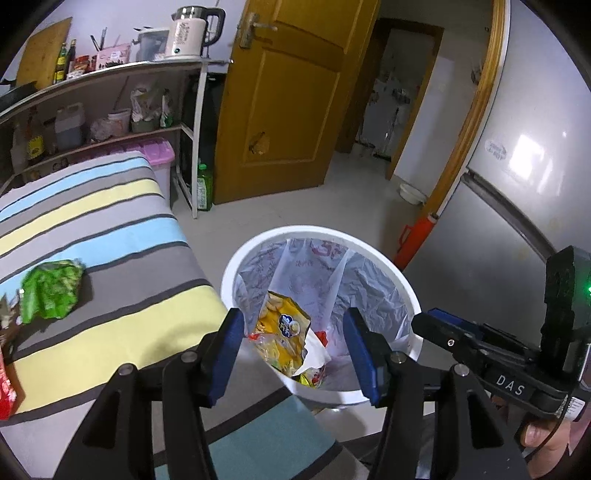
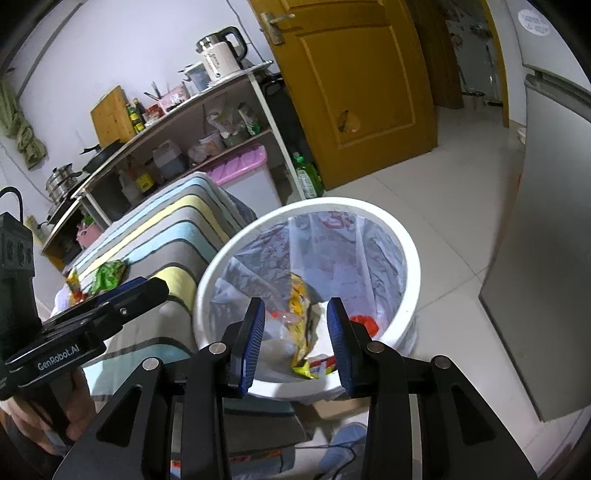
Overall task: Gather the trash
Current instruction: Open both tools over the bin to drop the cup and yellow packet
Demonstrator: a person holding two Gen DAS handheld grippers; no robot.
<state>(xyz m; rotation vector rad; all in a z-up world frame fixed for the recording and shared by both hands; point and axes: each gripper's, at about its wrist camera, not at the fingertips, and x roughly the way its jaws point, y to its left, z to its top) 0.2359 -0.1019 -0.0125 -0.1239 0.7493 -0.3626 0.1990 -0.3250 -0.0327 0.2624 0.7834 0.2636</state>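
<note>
Trash bin (image 1: pixel 388 258) on tiled floor (image 1: pixel 351 192); striped table (image 1: pixel 110 229) beside

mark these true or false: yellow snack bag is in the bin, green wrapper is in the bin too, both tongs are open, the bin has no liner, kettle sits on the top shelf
1. The yellow snack bag lies inside the white bin. True.
2. The green wrapper is in the bin too. False: it lies on the striped cloth, beside the bin.
3. Both tongs are open. True: the left tongs and the right tongs each show a wide gap with nothing gripped.
4. The bin has no liner. False: a thin plastic bag lines it.
5. The kettle sits on the top shelf. True.
</note>
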